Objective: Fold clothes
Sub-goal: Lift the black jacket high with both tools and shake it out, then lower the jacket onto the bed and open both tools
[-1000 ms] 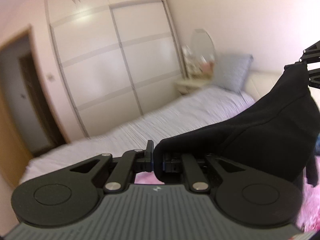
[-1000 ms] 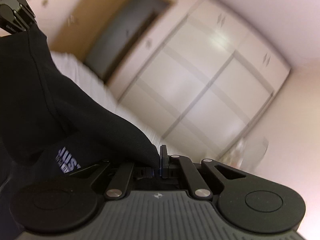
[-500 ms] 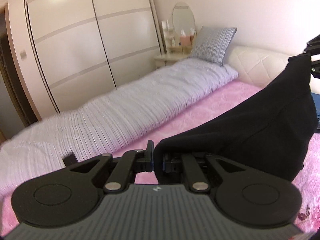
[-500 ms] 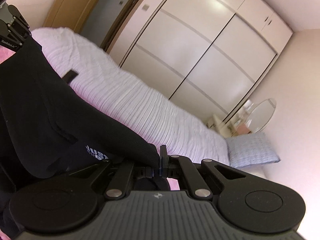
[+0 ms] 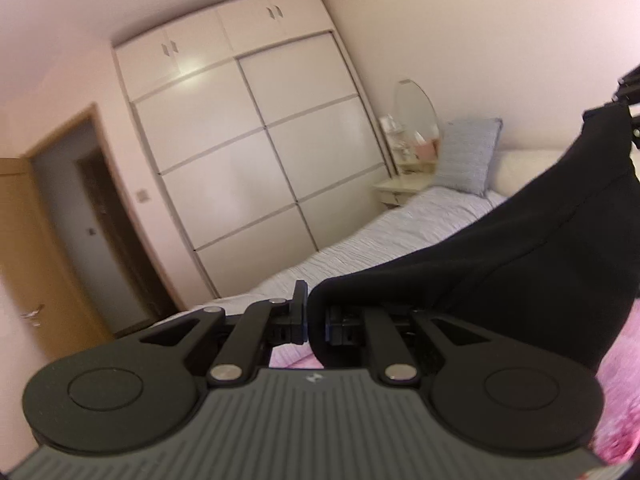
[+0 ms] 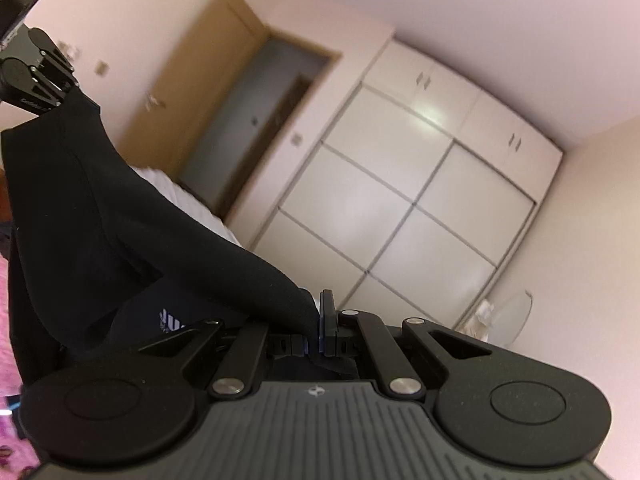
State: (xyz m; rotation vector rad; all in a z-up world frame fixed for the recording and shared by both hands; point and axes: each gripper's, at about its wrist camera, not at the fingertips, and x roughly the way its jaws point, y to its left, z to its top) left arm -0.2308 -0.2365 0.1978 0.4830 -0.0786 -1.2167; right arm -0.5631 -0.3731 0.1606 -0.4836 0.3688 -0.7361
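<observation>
Left wrist view: the left gripper (image 5: 316, 322) sits at lower centre, its jaws closed on a fold of the black garment (image 5: 520, 256).
Garment in the left wrist view: the cloth rises from the jaws toward the upper right of the frame, where its far corner meets the right gripper (image 5: 628, 92) at the right edge; the span between sags in a curve.
Right wrist view: the right gripper (image 6: 316, 334) is at lower centre, jaws pinched on the black garment (image 6: 120, 224), with cloth draped over the left finger.
Garment in the right wrist view: it runs from the jaws to the upper left of the frame, where the left gripper (image 6: 36, 76) holds the other corner; pale lettering (image 6: 170, 320) shows on a lower layer, only partly readable.
Bed: a lilac ribbed cover (image 5: 404, 236) lies in the middle right of the left wrist view, a pink floral sheet (image 5: 616, 380) at lower right below the hanging cloth.
Pillow: a grey pillow (image 5: 468, 156) stands upright at the head of the bed.
Background: a white wardrobe (image 5: 240, 152) fills the centre, a wooden door (image 5: 36, 256) stands at the left, an oval mirror (image 5: 416, 108) is over a small table (image 5: 400, 190) beside the pillow.
Sharpness: the room in the right wrist view is blurred.
</observation>
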